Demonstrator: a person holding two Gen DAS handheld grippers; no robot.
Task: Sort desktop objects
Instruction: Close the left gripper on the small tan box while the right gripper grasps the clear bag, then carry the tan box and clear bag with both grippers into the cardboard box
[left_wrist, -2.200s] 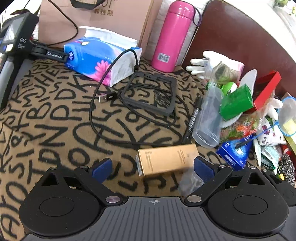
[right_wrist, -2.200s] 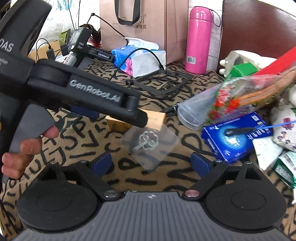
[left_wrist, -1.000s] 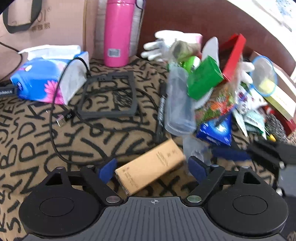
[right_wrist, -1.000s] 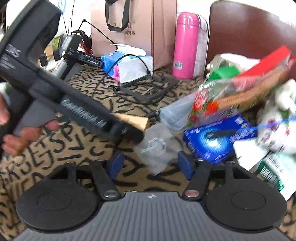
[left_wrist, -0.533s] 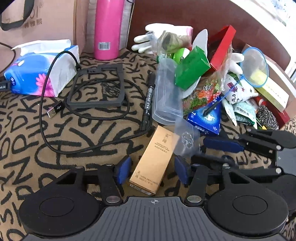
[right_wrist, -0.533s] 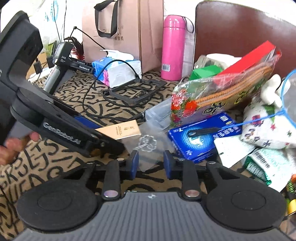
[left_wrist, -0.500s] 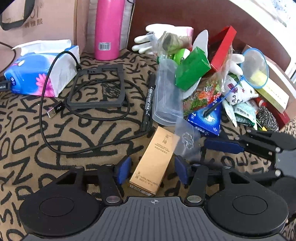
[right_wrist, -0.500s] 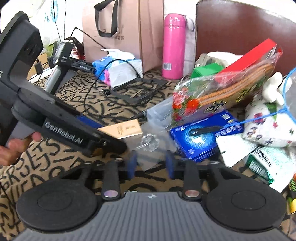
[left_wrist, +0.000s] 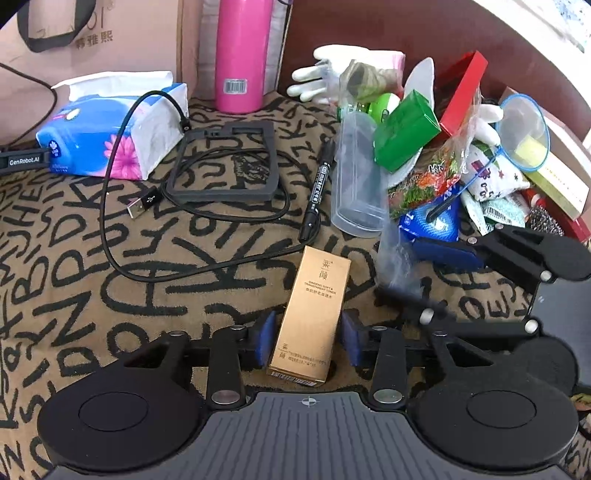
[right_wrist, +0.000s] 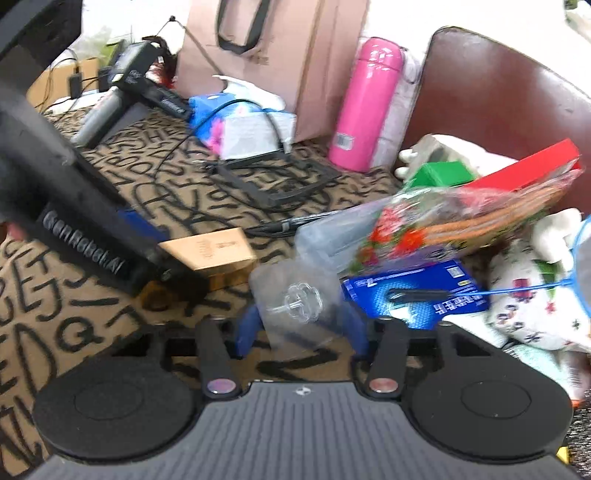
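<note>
Closing left gripper (left_wrist: 306, 341) on gold box (left_wrist: 308, 314), lower centre, pads beside its sides, contact unclear. Closing right gripper (right_wrist: 301, 330) around clear bag (right_wrist: 295, 302), lower centre, apparently pinching. Next, probably: lifting both clear of pile (left_wrist: 424, 155), upper right. Bag's flower charm (right_wrist: 303, 302) legible only in right view.

A cluttered desk in a home or small office is suggested. A letter-patterned cloth (left_wrist: 110, 280) is spread over the surface. Behind it, a pink flask (left_wrist: 242, 55) and a paper shopping bag (left_wrist: 92, 37) are stood, with a tissue pack (left_wrist: 107, 140) just in front of the bag. Right of the flask, a brown chair back (right_wrist: 491, 96) is seen, with household oddments heaped before it.
</note>
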